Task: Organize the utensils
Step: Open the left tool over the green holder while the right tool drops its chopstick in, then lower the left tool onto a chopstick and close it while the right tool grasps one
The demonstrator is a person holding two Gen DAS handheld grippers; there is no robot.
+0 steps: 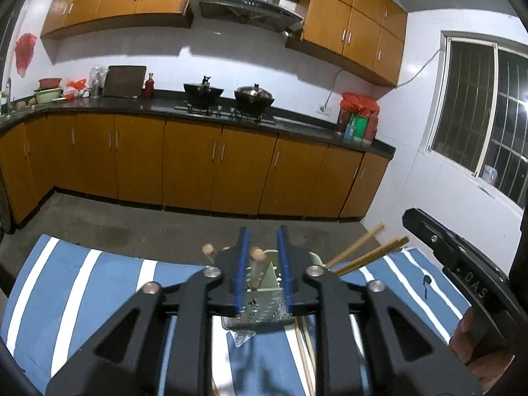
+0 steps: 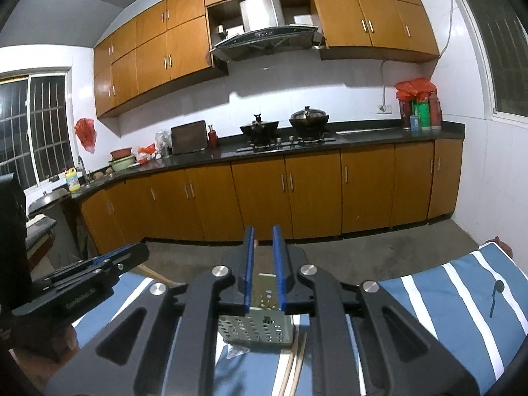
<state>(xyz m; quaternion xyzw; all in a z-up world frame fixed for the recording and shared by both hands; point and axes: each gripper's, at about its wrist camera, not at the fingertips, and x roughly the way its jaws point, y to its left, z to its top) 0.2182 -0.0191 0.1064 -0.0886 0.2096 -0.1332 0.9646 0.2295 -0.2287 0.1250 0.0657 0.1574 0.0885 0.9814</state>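
The perforated utensil basket (image 1: 260,300) stands on the striped cloth (image 1: 82,283), chopsticks (image 1: 366,250) leaning out and more loose beside it, directly below the left gripper (image 1: 263,270) and right gripper (image 2: 263,270), both narrowly parted and empty, so a careless descent risks tipping it.

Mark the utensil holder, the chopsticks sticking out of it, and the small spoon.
utensil holder (image 2: 254,328), right wrist view, perforated front wall
chopsticks (image 1: 369,252), left wrist view, mid-shaft
small spoon (image 2: 495,295), right wrist view, handle
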